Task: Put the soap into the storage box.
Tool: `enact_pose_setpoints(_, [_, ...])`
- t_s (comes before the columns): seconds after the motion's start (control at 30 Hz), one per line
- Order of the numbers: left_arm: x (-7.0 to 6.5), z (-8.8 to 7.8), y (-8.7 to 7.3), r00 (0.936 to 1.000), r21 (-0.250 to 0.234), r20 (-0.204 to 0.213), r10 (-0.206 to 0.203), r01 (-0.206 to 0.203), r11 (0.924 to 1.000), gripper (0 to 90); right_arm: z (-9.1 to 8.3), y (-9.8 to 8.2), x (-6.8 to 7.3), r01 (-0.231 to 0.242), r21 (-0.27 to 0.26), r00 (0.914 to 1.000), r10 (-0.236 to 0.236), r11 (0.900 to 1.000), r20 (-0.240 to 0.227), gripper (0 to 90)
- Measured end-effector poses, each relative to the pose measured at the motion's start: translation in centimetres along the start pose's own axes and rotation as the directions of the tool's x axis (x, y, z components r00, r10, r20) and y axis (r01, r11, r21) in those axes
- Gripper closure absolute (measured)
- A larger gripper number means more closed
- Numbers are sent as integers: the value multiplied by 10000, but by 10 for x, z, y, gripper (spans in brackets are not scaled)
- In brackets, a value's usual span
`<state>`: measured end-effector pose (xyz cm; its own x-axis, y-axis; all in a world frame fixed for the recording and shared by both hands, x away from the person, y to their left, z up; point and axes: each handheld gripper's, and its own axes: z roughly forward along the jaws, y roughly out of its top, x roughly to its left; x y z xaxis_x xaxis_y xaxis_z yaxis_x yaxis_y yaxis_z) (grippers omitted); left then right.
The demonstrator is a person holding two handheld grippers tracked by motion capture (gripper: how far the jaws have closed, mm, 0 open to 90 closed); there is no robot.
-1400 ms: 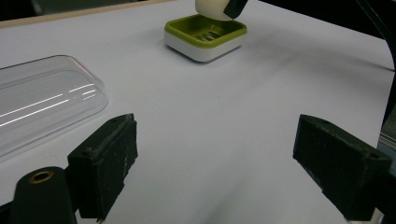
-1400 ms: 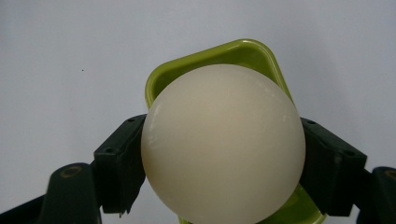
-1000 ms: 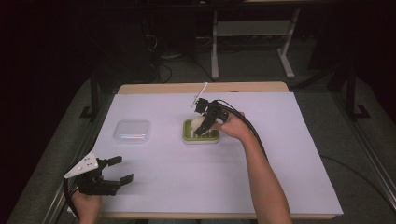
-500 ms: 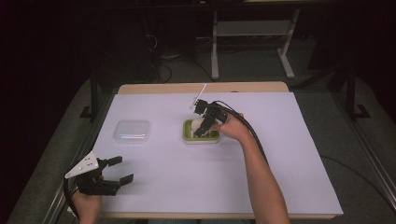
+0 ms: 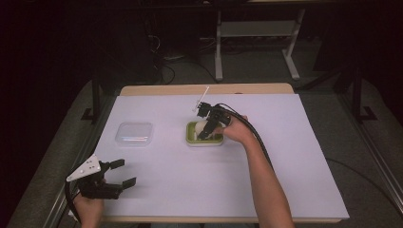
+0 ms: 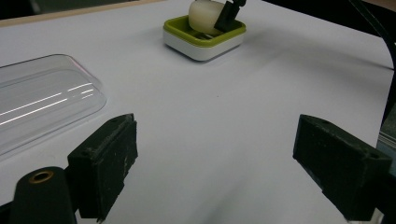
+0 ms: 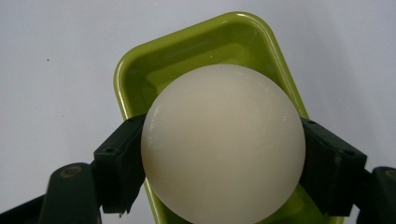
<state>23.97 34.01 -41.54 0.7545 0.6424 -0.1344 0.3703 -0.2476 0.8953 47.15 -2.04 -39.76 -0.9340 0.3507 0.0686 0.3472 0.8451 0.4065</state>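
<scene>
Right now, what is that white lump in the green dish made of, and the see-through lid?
The white lump looks like soap: matte, waxy, rounded, though it could be something else. The green dish seems glossy plastic, with bright reflections on its rim. The see-through lid looks like clear shiny plastic, showing streaks of light.

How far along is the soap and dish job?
Done: the clear lid lies off to the side on the table. In hand: the right gripper is shut on the soap, over the green dish; seated or lifted, I cannot tell. Left: letting go and probably the lid; the left gripper sits open, idle.
</scene>
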Motion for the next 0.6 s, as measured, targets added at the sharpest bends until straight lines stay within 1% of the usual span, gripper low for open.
enact_pose_setpoints(0.2, [0,0,0,10000,3,1,7,-7,10000,131,1,0,0,-40,40,10000,40,10000,-50,230])
enact_pose_setpoints(0.6, [0,0,0,10000,1,6,20,-20,10000,131,1,0,0,8,23,10000,-8,10000,5,230])
